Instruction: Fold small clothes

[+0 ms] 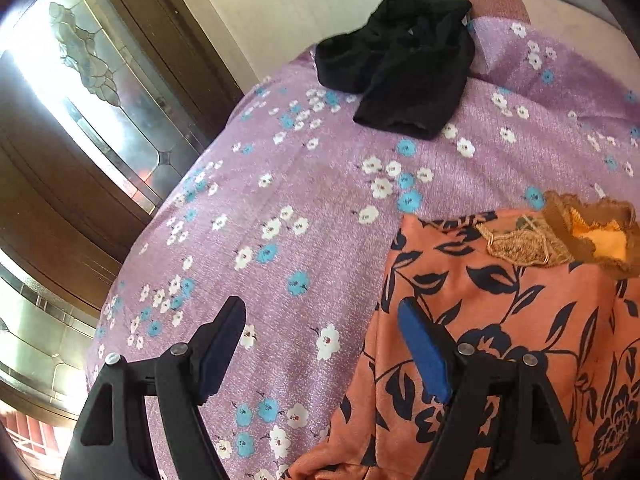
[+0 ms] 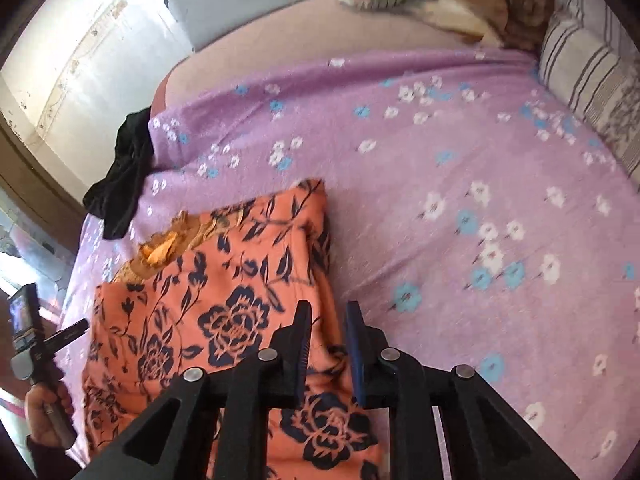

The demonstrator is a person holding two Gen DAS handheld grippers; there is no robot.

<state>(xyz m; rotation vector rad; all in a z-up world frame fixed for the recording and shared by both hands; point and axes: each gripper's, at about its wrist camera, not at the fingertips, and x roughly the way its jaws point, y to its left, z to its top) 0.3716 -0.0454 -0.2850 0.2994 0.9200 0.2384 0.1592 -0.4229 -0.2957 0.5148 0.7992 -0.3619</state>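
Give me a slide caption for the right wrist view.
Right hand-held gripper slightly open over folded orange floral garment on purple flowered bedsheet.

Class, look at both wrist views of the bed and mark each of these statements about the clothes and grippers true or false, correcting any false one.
1. The orange floral garment lies on a purple flowered sheet. True.
2. The black garment lies on top of the orange one. False: it lies apart from it, farther up the bed near the sheet's edge.
3. The left gripper is clamped on cloth. False: its jaws stand wide open with nothing between them.
4. The right gripper has a narrow gap between its jaws, over the orange garment's edge. True.
5. A striped pillow lies at the right side of the bed in the right wrist view. True.
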